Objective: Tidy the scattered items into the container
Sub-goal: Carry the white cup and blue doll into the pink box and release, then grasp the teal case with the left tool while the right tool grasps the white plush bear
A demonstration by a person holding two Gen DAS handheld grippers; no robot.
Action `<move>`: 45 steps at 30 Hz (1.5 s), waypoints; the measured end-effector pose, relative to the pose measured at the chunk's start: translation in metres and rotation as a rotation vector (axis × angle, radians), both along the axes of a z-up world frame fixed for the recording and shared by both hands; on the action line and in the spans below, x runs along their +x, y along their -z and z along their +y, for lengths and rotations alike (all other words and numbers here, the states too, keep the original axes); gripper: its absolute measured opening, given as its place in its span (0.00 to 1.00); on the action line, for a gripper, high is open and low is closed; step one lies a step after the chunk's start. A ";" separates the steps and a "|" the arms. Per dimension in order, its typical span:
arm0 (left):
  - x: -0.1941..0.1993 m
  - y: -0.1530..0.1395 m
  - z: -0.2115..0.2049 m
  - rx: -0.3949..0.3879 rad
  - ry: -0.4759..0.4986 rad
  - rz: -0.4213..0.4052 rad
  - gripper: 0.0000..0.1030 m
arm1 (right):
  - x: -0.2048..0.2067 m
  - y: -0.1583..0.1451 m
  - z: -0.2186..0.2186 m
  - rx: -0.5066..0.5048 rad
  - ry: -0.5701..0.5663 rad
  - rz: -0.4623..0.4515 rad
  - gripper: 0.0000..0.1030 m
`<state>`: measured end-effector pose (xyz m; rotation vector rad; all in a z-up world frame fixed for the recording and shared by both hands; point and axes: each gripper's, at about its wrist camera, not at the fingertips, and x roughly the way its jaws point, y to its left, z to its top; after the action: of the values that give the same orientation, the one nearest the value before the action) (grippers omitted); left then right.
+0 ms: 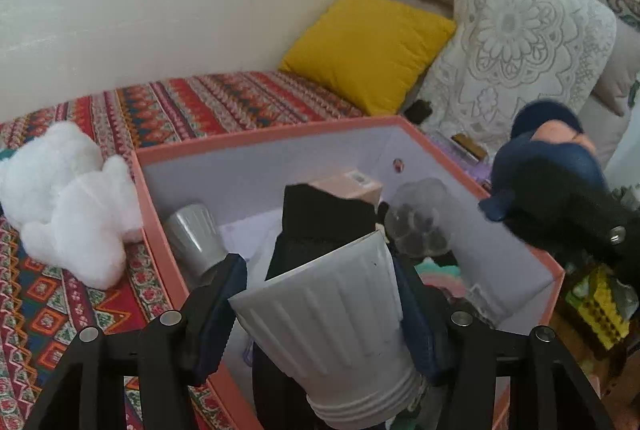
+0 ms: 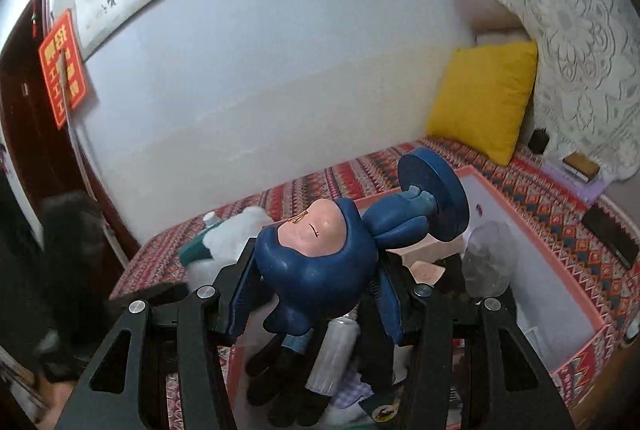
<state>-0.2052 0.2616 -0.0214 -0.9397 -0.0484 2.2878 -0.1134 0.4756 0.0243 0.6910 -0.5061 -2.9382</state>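
A pink-rimmed open box (image 1: 404,128) with white inner walls stands on a patterned bedspread. My left gripper (image 1: 320,294) is shut on a white ribbed cup (image 1: 340,326) and holds it above the box. Inside lie a grey ribbed cup (image 1: 196,236), a black cloth (image 1: 320,218), a pink carton (image 1: 352,186) and a clear bag of dark pieces (image 1: 420,218). My right gripper (image 2: 312,290) is shut on a blue-haired figurine (image 2: 316,262) with a round blue base, held above the box (image 2: 560,262); it also shows at the right of the left wrist view (image 1: 548,166).
A white plush toy (image 1: 68,202) lies left of the box. A yellow cushion (image 1: 368,50) and a lace-covered sofa back (image 1: 520,42) stand behind. A yellow block toy (image 1: 600,306) sits right of the box. A dark flat case (image 2: 610,234) lies on the bedspread.
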 end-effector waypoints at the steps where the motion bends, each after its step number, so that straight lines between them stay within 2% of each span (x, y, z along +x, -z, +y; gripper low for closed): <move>1: 0.000 0.001 0.000 0.001 0.001 -0.003 0.60 | 0.000 0.001 0.001 0.002 -0.001 0.000 0.53; 7: 0.001 -0.001 0.003 0.006 0.020 0.002 0.64 | -0.006 0.003 0.001 0.018 0.011 -0.006 0.53; 9: 0.004 -0.005 0.003 0.011 0.026 0.023 0.91 | -0.007 0.005 0.003 0.007 0.013 -0.006 0.54; 11: 0.008 -0.011 -0.001 0.011 0.001 0.070 0.99 | -0.009 0.004 0.003 -0.004 0.019 0.001 0.55; 13: 0.010 -0.015 -0.002 0.014 -0.001 0.086 0.99 | -0.010 0.003 0.003 -0.006 0.046 0.012 0.72; 14: 0.010 -0.017 -0.002 0.012 -0.002 0.086 0.99 | -0.009 0.003 0.005 -0.001 0.067 0.020 0.84; 15: 0.010 -0.018 -0.003 0.010 -0.004 0.086 0.99 | -0.009 0.002 0.006 -0.004 0.072 0.029 0.85; 16: 0.009 -0.019 -0.004 0.009 -0.012 0.087 0.99 | -0.013 0.005 0.009 -0.050 0.041 0.003 0.85; 19: 0.008 -0.020 -0.009 0.008 -0.038 0.087 0.99 | -0.011 0.003 0.005 -0.007 0.089 0.021 0.86; 21: 0.006 -0.019 -0.013 0.006 -0.057 0.083 0.99 | -0.007 -0.002 -0.001 0.058 0.113 0.048 0.86; 24: 0.005 -0.018 -0.020 0.009 -0.080 0.071 0.99 | -0.003 -0.006 -0.009 0.069 0.114 0.071 0.86; 32: 0.011 -0.015 -0.045 -0.020 -0.141 0.076 0.99 | -0.009 -0.006 -0.032 0.086 0.067 0.049 0.87; 36: 0.020 -0.009 -0.092 -0.023 -0.213 0.087 0.99 | -0.012 -0.007 -0.050 0.086 0.036 0.052 0.88; 39: 0.027 0.006 -0.147 -0.052 -0.292 0.083 0.99 | -0.017 -0.006 -0.071 0.080 -0.014 0.049 0.88; 45: 0.045 0.044 -0.262 -0.114 -0.451 0.023 0.99 | -0.032 0.000 -0.138 0.155 -0.160 0.035 0.90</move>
<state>-0.1601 -0.0007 -0.0650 -1.0439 -0.1328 2.7395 -0.1456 0.3376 0.0241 0.6601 -0.2099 -2.8535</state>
